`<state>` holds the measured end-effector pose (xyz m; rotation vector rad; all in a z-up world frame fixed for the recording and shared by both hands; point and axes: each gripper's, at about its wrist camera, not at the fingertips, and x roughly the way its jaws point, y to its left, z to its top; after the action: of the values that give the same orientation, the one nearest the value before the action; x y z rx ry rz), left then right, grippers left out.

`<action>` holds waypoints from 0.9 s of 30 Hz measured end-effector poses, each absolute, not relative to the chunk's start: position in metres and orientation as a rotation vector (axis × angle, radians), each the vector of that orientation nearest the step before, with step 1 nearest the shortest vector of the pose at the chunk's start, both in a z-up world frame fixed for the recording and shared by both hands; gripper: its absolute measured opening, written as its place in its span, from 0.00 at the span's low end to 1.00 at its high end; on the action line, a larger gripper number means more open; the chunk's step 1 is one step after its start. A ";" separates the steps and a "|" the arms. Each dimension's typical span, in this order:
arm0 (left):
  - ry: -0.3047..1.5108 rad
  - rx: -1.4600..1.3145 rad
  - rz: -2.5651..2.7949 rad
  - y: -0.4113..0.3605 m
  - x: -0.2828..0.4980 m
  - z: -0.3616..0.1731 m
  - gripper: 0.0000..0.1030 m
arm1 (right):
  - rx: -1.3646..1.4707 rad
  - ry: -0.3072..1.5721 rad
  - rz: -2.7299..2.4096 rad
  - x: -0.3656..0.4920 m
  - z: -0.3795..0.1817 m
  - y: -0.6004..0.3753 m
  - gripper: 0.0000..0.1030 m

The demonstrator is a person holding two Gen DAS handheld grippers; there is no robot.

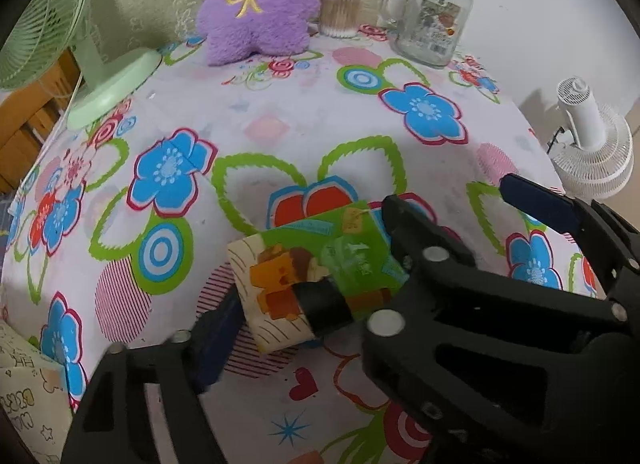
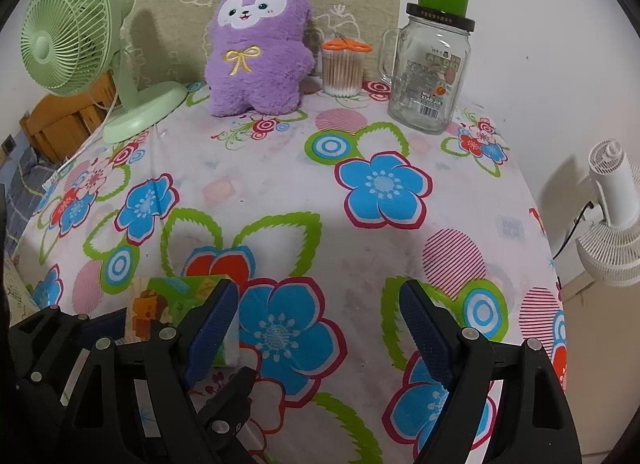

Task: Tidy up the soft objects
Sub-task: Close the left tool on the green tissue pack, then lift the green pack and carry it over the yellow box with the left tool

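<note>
Here the left gripper pinches a small green-and-cream tissue pack between its blue-padded jaws, low over the flowered tablecloth. The right gripper sits just beside it, jaws spread around nothing. Well apart, a fluffy purple plush animal stands at the table's far edge.

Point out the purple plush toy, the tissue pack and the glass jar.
purple plush toy (image 2: 256, 63), right wrist view, on its belly.
tissue pack (image 1: 316, 268), left wrist view, on its printed top face.
glass jar (image 2: 430, 75), right wrist view, on its labelled body.
</note>
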<state>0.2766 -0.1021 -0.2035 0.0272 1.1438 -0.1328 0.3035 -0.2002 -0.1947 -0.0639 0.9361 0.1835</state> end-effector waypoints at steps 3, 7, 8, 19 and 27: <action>1.144 0.019 -0.151 -0.103 0.276 -0.202 0.74 | -0.060 0.935 0.187 0.303 -0.195 -0.201 0.83; 1.125 0.032 -0.147 -0.103 0.274 -0.198 0.73 | -0.053 0.932 0.198 0.302 -0.194 -0.201 0.83; 1.117 0.036 -0.142 -0.103 0.273 -0.195 0.73 | -0.052 0.930 0.198 0.302 -0.193 -0.201 0.83; 1.059 0.033 -0.128 -0.096 0.257 -0.171 0.72 | -0.028 0.887 0.228 0.292 -0.172 -0.194 0.83; 1.006 0.024 -0.088 -0.076 0.237 -0.144 0.72 | -0.038 0.848 0.256 0.275 -0.150 -0.184 0.83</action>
<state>0.2369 -0.0763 -0.1443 0.0243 1.0056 -0.0875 0.2749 -0.1841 -0.1498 -0.0383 0.8478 0.2559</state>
